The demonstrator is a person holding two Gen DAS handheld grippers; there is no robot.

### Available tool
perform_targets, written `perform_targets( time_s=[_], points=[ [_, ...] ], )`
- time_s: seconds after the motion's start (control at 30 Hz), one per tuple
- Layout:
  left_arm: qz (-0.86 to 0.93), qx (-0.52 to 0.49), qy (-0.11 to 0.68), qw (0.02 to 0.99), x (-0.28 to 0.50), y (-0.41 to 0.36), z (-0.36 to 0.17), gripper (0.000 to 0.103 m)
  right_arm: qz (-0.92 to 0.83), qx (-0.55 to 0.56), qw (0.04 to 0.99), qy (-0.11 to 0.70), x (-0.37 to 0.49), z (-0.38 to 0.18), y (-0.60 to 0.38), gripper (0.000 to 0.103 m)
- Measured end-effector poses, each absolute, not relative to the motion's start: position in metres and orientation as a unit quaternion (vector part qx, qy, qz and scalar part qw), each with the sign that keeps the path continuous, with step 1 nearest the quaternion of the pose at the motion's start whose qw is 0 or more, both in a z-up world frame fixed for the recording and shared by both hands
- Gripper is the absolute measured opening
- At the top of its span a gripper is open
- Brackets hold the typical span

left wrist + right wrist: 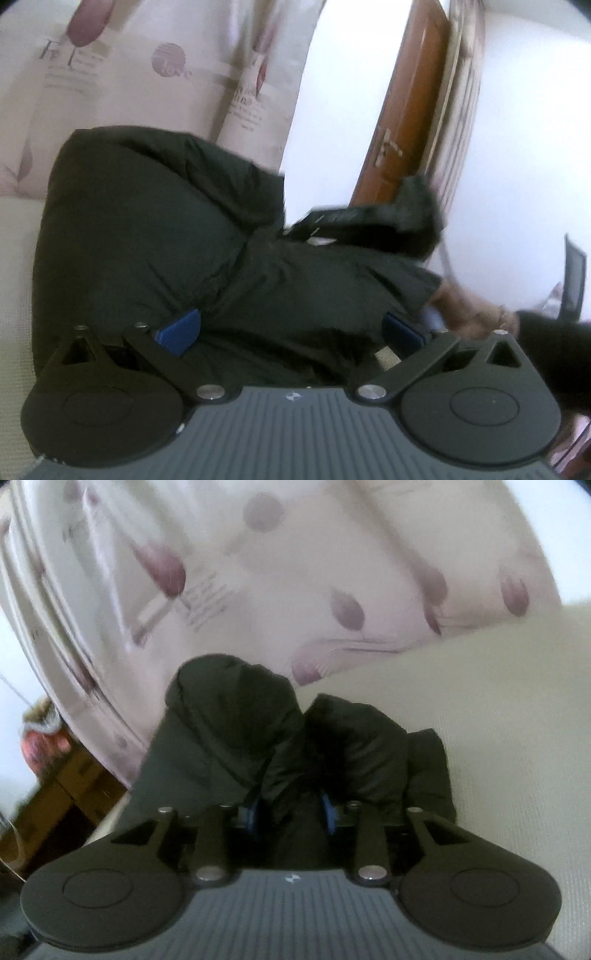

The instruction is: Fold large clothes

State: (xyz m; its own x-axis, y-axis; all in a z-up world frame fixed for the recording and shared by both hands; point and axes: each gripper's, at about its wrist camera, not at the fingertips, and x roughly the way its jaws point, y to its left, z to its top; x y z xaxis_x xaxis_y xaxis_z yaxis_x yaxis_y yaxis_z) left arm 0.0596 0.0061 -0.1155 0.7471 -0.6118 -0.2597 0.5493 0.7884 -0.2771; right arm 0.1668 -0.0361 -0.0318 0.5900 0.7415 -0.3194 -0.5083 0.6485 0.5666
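Note:
A large dark green padded jacket (155, 236) lies bunched on a pale bed sheet (498, 701). In the left wrist view my left gripper (291, 330) stands open, its blue pads (181, 330) far apart with the jacket's bulk between them. A black furry part of the jacket (417, 206) sticks up at the back right. In the right wrist view the jacket (229, 716) rises in two dark humps. My right gripper (292, 812) is shut on a fold of the jacket, and its blue pads (330, 812) are half buried in fabric.
A tulip-print quilt (332, 572) lies heaped behind the jacket. A brown wooden door (402, 122) with a handle stands beside a white wall. A hand (469, 310) and dark sleeve (546, 354) show at the right. Wooden furniture (62, 786) stands left of the bed.

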Motion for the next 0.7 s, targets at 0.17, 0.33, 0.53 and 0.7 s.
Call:
perform_targets(
  time_s=[0.17, 0.33, 0.53, 0.7],
  points=[
    [-0.315, -0.102, 0.167, 0.929, 0.062, 0.008, -0.116, 0.103, 0.329, 0.246, 0.881, 0.235, 0.154, 0.048, -0.009, 0.077],
    [-0.307, -0.098, 0.164, 0.932, 0.061, 0.005, -0.117, 0.103, 0.349, 0.131, 0.900, 0.226, 0.060, 0.095, -0.018, 0.080],
    [-0.299, -0.088, 0.146, 0.939, 0.049, 0.009, -0.111, 0.103, 0.284, -0.087, 0.927, 0.230, -0.075, 0.041, 0.025, 0.040],
    [-0.236, -0.146, 0.122, 0.953, 0.040, 0.043, -0.093, 0.103, 0.279, 0.153, 0.907, 0.277, -0.090, -0.030, -0.017, 0.040]
  ],
)
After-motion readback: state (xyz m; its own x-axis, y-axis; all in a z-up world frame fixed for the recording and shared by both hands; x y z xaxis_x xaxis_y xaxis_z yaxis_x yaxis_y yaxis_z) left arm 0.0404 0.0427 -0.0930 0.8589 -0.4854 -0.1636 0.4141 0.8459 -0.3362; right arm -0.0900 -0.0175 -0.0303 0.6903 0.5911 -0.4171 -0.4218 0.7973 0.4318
